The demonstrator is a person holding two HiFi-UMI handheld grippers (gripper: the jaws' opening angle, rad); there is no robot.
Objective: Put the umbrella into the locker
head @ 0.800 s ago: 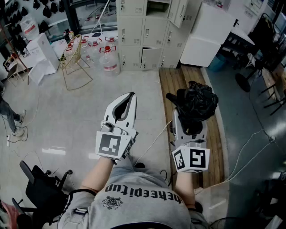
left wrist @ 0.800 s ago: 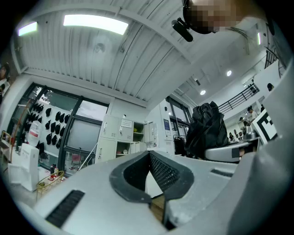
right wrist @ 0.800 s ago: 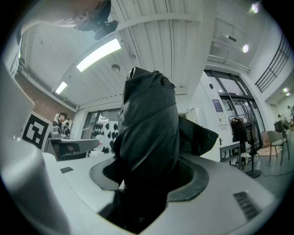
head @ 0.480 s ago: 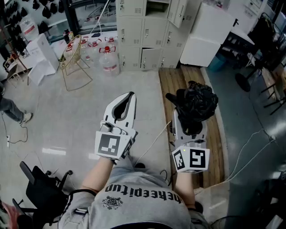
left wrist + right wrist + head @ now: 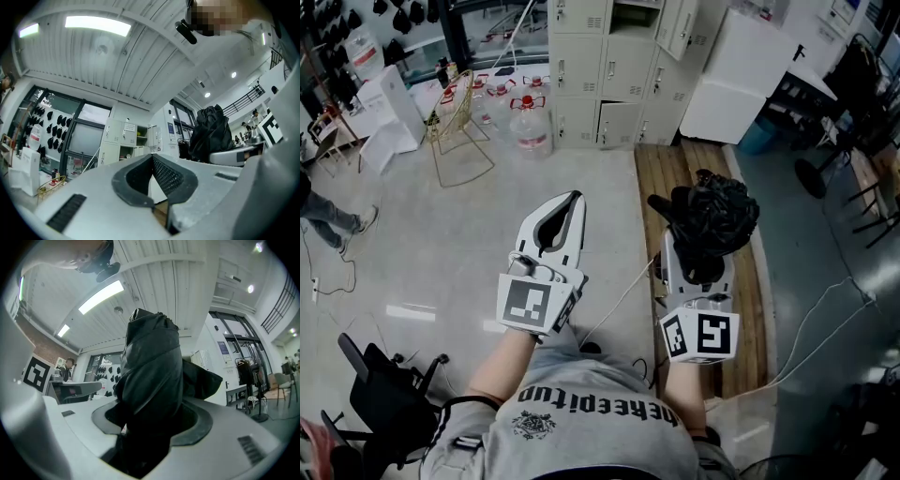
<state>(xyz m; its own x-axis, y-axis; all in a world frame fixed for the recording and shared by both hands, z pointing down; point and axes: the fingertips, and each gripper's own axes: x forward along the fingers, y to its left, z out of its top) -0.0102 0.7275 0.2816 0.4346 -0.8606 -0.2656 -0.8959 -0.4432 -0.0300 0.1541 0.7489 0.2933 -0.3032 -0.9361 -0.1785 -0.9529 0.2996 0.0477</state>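
The left hand-held gripper [image 5: 573,199] is left of the right hand-held gripper [image 5: 697,246], which has the umbrella [image 5: 713,216] between its jaws. Ahead stand the lockers [image 5: 609,66]. Water jugs [image 5: 529,124] sit on the floor [image 5: 441,244] left of them, and a wooden platform [image 5: 675,178] lies before them.

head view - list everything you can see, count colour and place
folded black fabric umbrella: one, black, in the right gripper's jaws
cream metal lockers: one bank, cream, far end of the floor
clear plastic water jugs: several, red caps, left of the lockers
gold wire rack: one, gold, beside the jugs
white cabinet: one, white, right of the lockers
left gripper: one, white, shut, empty
right gripper: one, white, shut on the umbrella
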